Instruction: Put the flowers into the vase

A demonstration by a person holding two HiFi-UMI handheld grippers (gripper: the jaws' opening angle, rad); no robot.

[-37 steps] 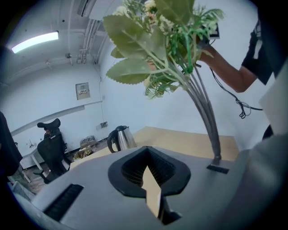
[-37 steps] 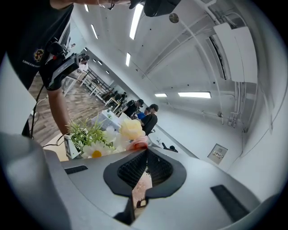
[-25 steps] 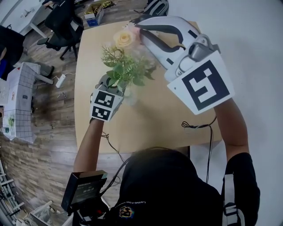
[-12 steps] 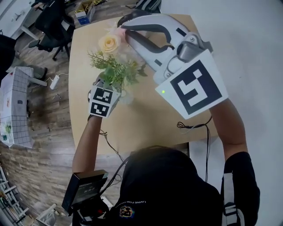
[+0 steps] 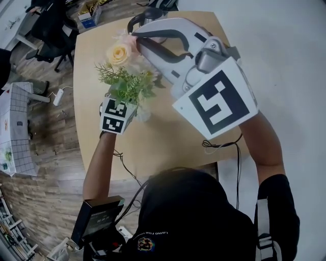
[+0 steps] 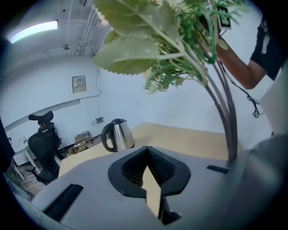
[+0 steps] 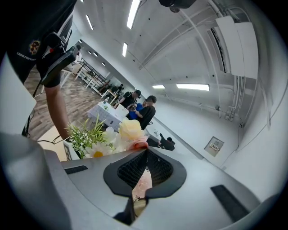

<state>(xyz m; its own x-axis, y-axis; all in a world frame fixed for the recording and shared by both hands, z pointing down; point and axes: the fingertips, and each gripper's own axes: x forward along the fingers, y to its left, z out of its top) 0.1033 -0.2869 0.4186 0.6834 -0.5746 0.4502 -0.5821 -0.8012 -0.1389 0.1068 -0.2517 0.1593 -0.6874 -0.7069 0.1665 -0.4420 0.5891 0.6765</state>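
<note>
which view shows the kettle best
The left gripper view: the kettle stands whole and unobstructed on the table. The head view shows only part of it at the top edge, behind the right hand-held gripper. The right gripper view does not show it.

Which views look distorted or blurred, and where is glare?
Both gripper views: fisheye bending, dark corners. Left gripper view: near leaves soft. Right gripper view: ceiling lights glare. Head view: even light, flowers slightly soft.
</note>
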